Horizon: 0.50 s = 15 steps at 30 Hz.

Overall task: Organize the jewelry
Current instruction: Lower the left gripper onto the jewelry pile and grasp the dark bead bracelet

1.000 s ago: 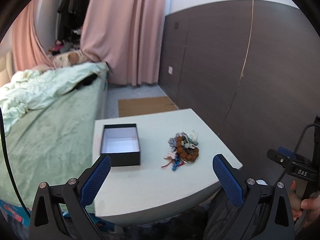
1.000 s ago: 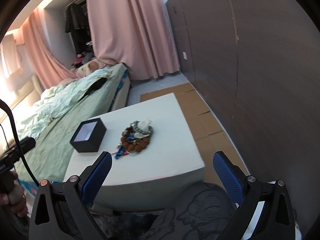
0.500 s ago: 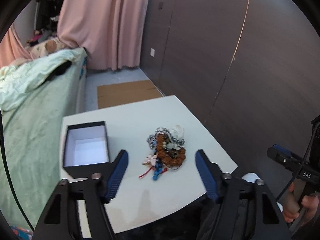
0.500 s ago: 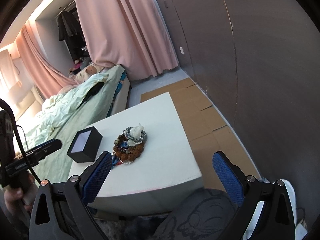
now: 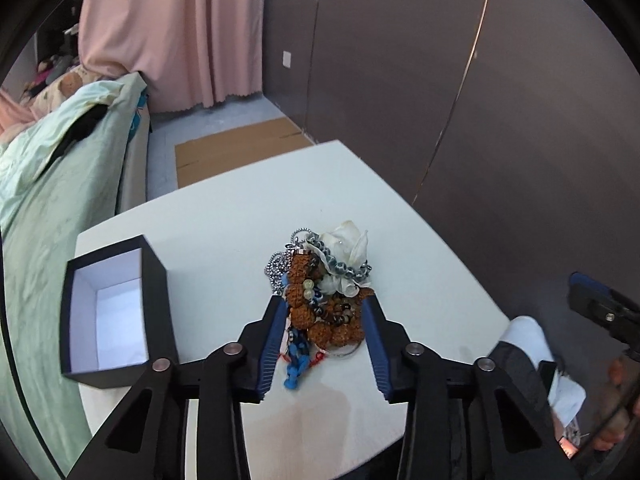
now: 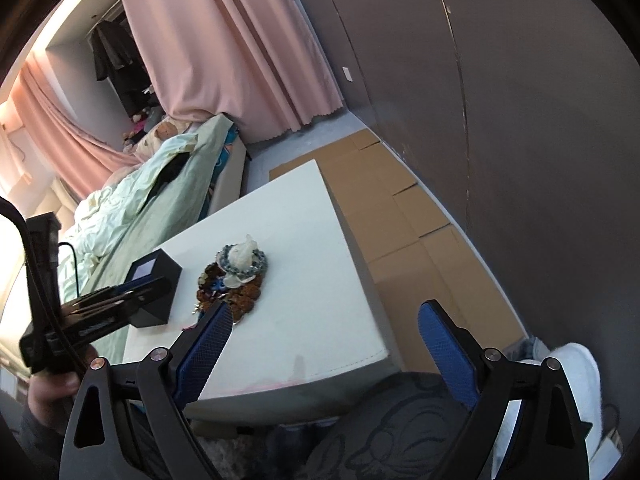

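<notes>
A heap of jewelry (image 5: 324, 288) lies on the white table (image 5: 224, 232): brown bead bracelets, grey-blue beads, a silver chain, a white flower piece and blue and red cords. My left gripper (image 5: 323, 318) is open, its blue pads on either side of the heap's near end, low over the table. An open black box (image 5: 116, 304) with a white inside stands left of the heap. In the right wrist view the heap (image 6: 236, 276) and box (image 6: 156, 284) lie ahead to the left. My right gripper (image 6: 324, 340) is open and empty, back at the table's near edge.
A bed with a green quilt (image 5: 52, 200) runs along the table's left side. A dark wall panel (image 5: 480, 120) stands to the right. Cardboard (image 6: 400, 216) lies on the floor beyond and beside the table. The left gripper's body (image 6: 92, 312) shows in the right wrist view.
My left gripper has moved forward and down to the heap, and its jaws have narrowed around the heap's near end. My right gripper has shifted slightly and narrowed a little.
</notes>
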Tool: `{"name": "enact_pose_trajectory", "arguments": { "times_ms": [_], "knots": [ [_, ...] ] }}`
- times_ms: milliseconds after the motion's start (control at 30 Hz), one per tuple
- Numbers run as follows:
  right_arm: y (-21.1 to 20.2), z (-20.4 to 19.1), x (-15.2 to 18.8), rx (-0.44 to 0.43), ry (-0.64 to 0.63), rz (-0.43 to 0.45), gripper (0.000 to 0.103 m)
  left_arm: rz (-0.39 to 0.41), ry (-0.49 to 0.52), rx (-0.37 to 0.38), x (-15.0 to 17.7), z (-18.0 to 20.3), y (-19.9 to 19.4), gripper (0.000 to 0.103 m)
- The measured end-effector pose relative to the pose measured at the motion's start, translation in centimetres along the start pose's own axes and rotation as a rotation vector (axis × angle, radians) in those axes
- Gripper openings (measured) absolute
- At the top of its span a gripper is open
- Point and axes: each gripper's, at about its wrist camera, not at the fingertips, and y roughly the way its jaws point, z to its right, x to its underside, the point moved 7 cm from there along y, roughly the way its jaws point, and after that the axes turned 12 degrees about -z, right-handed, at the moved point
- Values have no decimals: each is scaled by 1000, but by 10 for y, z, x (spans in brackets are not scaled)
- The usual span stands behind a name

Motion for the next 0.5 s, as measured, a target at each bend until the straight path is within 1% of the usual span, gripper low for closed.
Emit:
{"name": "enact_pose_trajectory", "arguments": {
  "times_ms": [100, 167, 233, 333, 433, 467, 500],
  "knots": [
    [3, 7, 0, 9, 12, -11, 94, -17, 19, -49, -5, 3, 15, 38],
    [5, 12, 0, 16, 19, -17, 94, -27, 41, -98, -7, 3, 25, 34],
    [6, 16, 1, 21, 29, -22, 94, -36, 52, -120, -8, 3, 31, 33],
    [9, 22, 2, 26, 43, -31, 94, -43, 74, -171, -7, 2, 40, 31],
    [10, 24, 5, 28, 42, -32, 94, -60, 81, -199, -4, -2, 49, 25],
    [11, 24, 6, 27, 40, -33, 94, -56, 84, -206, -4, -3, 50, 24],
    [12, 24, 7, 27, 39, -34, 94, -47, 89, -212, -5, -3, 49, 21]
  ]
}}
